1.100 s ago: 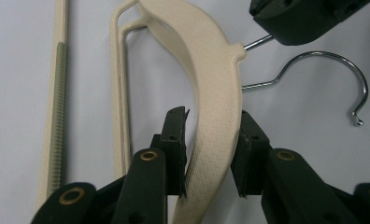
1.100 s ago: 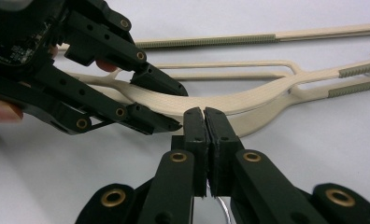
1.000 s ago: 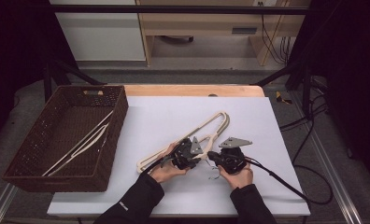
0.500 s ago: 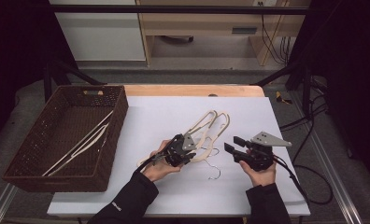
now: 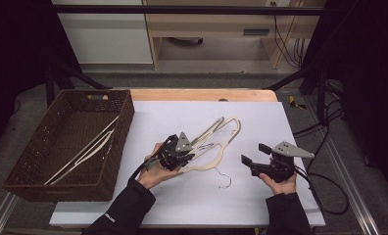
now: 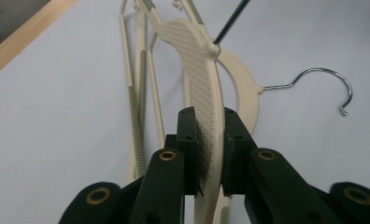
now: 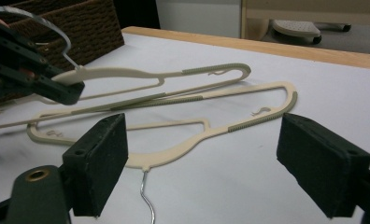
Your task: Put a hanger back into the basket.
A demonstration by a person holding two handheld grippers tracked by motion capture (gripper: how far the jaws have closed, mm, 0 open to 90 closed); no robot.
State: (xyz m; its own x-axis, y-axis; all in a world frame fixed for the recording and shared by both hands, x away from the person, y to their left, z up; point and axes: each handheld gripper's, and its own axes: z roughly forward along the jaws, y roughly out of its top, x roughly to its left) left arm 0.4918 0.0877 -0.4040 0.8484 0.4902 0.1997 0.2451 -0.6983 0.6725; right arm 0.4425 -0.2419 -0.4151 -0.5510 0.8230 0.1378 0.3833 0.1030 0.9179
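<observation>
So the left tool is clamped on a cream hanger, holding it up off the counter around the middle. A second hanger lies flat just beside it. The right tool has just been opening, nothing between its pads. A basket sits on the counter's left edge.

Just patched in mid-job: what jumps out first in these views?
The left gripper at mid-table is clamped on the flat arm of a cream hanger, lifting it off a second hanger lying on the white table. The right gripper stands apart to its right, jaws just opened and empty. A brown basket at the left holds more hangers.
</observation>
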